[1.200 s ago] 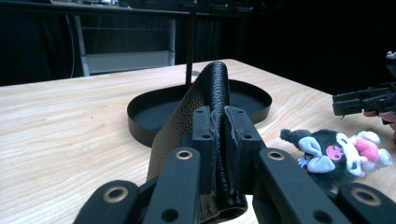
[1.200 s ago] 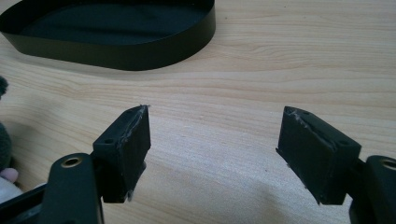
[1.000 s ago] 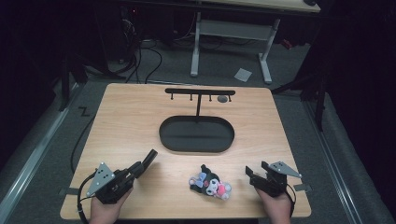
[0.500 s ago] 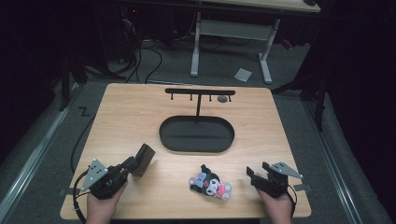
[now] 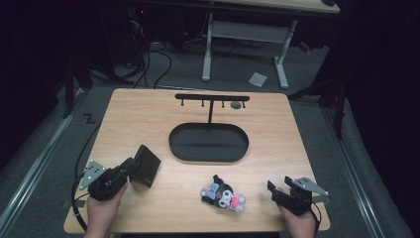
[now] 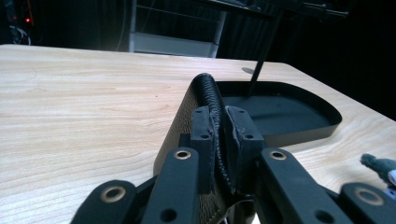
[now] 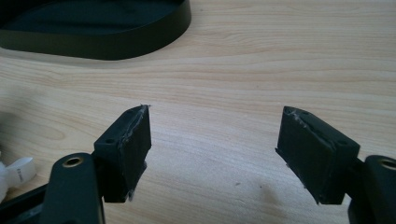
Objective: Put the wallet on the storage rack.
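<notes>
A black textured wallet (image 5: 145, 165) stands tilted above the wooden table (image 5: 148, 119) at the front left, and my left gripper (image 5: 131, 169) is shut on its near edge. In the left gripper view the two jaws pinch the stitched rim of the wallet (image 6: 205, 88) at the left gripper (image 6: 219, 122). A small plush toy (image 5: 222, 195) in black, white and pink lies at the front centre. My right gripper (image 5: 273, 191) rests open to the right of it; in the right gripper view, the right gripper (image 7: 215, 135) has bare wood between its pads.
A black oval tray (image 5: 208, 143) lies in the middle of the table, and a thin T-shaped rack (image 5: 212, 97) with small hooks rises from its far side. The tray's rim (image 7: 107, 44) lies ahead of the right gripper. A desk frame and cables stand on the floor beyond the table.
My left hand has shifted a little left and turned the wallet, whose broad face now shows from above instead of its thin edge. The right gripper and the plush toy have stayed put.
</notes>
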